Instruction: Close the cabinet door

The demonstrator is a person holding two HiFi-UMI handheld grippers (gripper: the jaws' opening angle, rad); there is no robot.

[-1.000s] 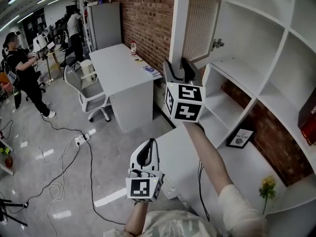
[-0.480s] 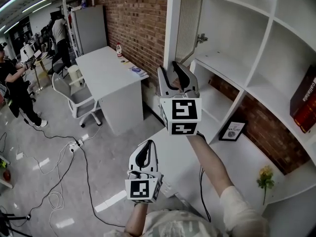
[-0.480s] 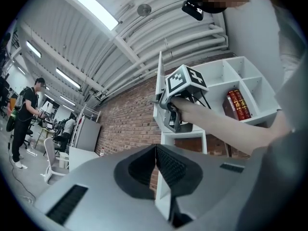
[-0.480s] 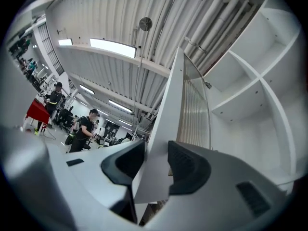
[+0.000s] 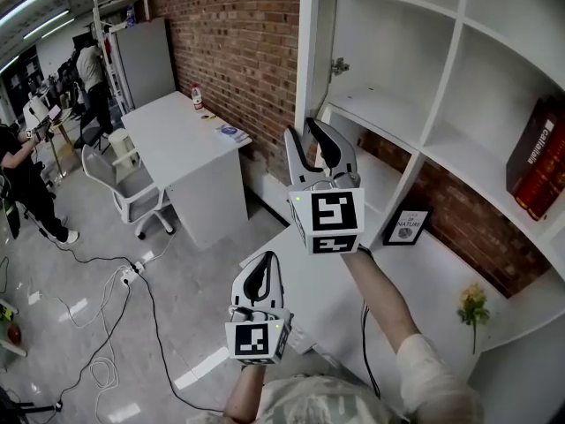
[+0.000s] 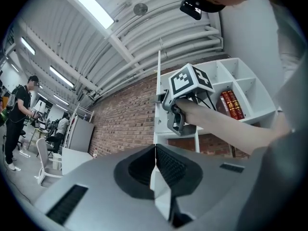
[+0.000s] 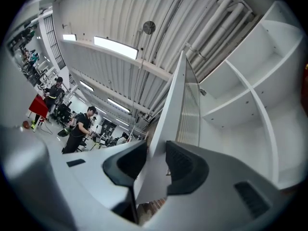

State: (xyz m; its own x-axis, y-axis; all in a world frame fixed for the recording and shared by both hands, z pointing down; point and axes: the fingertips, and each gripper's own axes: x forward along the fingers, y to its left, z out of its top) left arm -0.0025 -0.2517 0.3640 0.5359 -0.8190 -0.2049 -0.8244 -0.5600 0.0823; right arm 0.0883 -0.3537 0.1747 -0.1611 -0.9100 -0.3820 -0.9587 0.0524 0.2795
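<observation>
The white cabinet door [image 5: 318, 25] with its ribbed glass panel stands open, edge-on to me, at the left side of the white shelf unit [image 5: 441, 69]. My right gripper [image 5: 302, 129] is raised at the door's lower corner. In the right gripper view the door's [image 7: 180, 95] white frame fills the gap between that gripper's [image 7: 156, 150] closing jaws, and I see no space left at either pad. My left gripper [image 5: 265, 261] hangs lower, apart from the cabinet. Its jaws [image 6: 155, 148] are shut with nothing between them, and the door's thin edge [image 6: 159, 76] shows beyond.
Red books [image 5: 534, 162], a framed picture [image 5: 404, 226] and a yellow flower [image 5: 472, 307] sit on the shelves. A white desk [image 5: 177, 126] with a chair [image 5: 124, 184] stands along the brick wall. People stand at the far left, and cables [image 5: 115, 281] lie on the floor.
My right gripper's jaws have narrowed and come in around the door's lower corner. The door's ribbed face now shows narrower, nearly edge-on. The left gripper has barely shifted.
</observation>
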